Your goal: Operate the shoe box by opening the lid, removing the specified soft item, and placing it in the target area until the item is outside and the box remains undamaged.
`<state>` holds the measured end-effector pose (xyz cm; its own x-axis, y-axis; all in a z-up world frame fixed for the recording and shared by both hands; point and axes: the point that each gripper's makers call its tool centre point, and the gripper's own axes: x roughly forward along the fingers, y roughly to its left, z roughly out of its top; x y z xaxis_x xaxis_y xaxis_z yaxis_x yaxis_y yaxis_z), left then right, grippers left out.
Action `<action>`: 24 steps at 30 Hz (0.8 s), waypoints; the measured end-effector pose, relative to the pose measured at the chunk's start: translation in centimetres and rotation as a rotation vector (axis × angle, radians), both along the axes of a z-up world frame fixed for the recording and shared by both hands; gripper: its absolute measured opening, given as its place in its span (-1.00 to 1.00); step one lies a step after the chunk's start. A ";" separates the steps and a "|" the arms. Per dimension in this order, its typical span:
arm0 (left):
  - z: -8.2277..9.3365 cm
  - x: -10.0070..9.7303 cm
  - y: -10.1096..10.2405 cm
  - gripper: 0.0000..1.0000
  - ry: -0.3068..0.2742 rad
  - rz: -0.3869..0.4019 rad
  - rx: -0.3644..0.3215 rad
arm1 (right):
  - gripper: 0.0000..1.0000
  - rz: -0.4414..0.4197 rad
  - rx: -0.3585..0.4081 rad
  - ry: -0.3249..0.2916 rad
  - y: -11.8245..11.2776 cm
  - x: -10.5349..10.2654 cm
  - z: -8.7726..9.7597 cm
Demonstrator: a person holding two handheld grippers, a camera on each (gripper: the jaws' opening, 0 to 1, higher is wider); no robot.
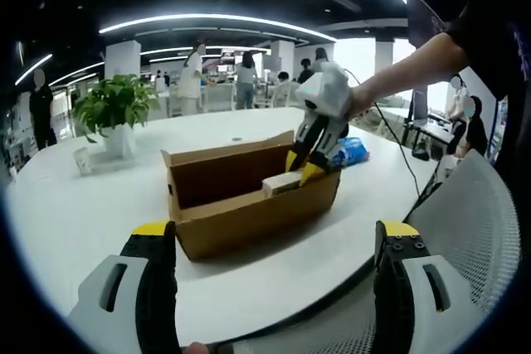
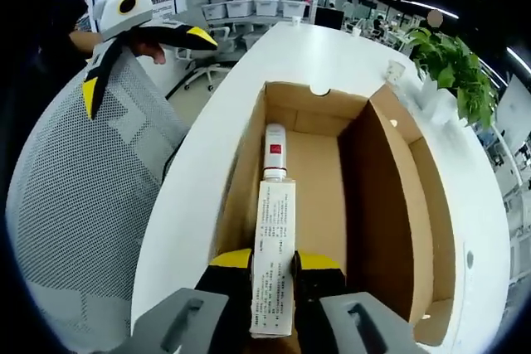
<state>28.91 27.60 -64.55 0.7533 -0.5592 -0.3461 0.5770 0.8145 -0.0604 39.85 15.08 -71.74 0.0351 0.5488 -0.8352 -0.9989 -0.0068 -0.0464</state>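
Right hand-held gripper point(image 2: 274, 275) pinches a slim white carton point(image 2: 274, 267) between its jaws, held low inside the open box point(image 2: 390, 205) on the white surface point(image 2: 199, 163). I see a second small white carton point(image 2: 275, 151) lying farther along the box floor. Left hand-held gripper point(image 1: 274, 246) hangs spread and empty, back from the box, over a mesh chair point(image 2: 75, 205).

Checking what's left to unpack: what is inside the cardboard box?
Inside the open cardboard box, the right hand-held gripper grips a white printed carton. A white-and-red tube lies beyond it. The floor under the carton is hidden.
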 end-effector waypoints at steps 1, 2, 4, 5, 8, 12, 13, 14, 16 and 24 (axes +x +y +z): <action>0.0 0.0 0.0 0.98 0.000 -0.001 0.000 | -0.73 0.001 0.002 -0.004 0.0 0.0 0.3; 0.0 0.0 0.0 0.98 -0.001 -0.002 0.000 | -0.73 0.003 0.005 -0.011 0.0 0.1 0.7; 0.1 0.0 0.0 0.98 -0.005 -0.003 -0.001 | -0.73 0.003 0.012 -0.020 0.0 0.3 1.3; 0.1 0.0 0.0 0.98 -0.007 -0.004 -0.001 | -0.73 0.001 0.015 -0.022 0.0 0.4 1.6; 0.2 0.0 0.0 0.98 -0.018 -0.008 0.002 | -0.73 -0.012 0.022 -0.032 0.0 0.7 2.5; 0.3 0.1 0.0 0.98 -0.023 -0.009 0.004 | -0.73 -0.003 0.018 -0.049 -0.3 0.8 3.4; 0.3 0.1 0.1 0.98 -0.029 -0.008 0.005 | -0.73 -0.002 0.020 -0.050 -0.3 0.7 3.8; 0.3 0.1 0.1 0.98 -0.029 -0.008 0.005 | -0.73 -0.001 0.024 -0.051 -0.3 0.7 4.1; 0.3 0.1 0.1 0.98 -0.028 -0.008 0.005 | -0.73 0.001 0.030 -0.053 -0.3 0.6 4.7; 0.3 0.1 0.0 0.98 -0.029 -0.012 0.007 | -0.73 0.018 0.032 -0.074 -0.7 0.6 6.8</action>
